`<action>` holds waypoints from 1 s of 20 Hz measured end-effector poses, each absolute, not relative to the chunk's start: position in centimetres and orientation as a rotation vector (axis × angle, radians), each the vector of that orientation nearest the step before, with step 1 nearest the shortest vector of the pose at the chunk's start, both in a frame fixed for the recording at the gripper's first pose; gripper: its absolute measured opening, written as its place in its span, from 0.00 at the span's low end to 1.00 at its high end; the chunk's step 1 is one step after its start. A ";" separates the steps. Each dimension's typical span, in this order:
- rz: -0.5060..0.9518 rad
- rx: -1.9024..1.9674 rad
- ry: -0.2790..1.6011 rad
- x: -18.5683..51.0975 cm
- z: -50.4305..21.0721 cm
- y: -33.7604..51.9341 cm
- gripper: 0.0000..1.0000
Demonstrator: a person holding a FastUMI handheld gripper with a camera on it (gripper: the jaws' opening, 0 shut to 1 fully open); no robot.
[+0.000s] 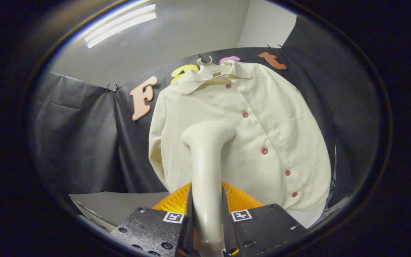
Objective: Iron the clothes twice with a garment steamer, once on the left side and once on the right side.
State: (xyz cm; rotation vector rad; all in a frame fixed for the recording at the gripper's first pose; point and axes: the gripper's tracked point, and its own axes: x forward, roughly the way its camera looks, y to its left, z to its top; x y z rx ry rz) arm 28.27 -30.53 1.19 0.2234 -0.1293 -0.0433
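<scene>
Gripping the steamer by its handle, the gripper has both fingers clamped on the smooth cream shaft, one on each side. The handle rises straight up between them and bends at the top into a rounded head, which sits against or just short of the shirt — contact cannot be told.

Handling, judged: the steamer is rigid, glossy plastic, likely slippery and top-heavy, so a hold low on the shaft, as now, should be firm. The shirt is light, soft cloth that will swing and give under pressure.

Shirt: cream, collared, a row of reddish buttons running down the placket, faint creases near it. It hangs from a pale hanger against the black booth wall. An orange ribbed part shows just behind the fingers — what it belongs to is unclear. A ceiling light glows above.
</scene>
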 end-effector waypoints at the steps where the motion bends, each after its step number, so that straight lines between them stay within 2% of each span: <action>1: -0.046 0.225 -0.118 27.9 0.3 -30.5 0.33; 10: -0.071 0.312 -0.007 25.0 -8.9 -30.4 0.34; 20: -0.092 0.406 0.065 22.8 -15.4 -30.5 0.34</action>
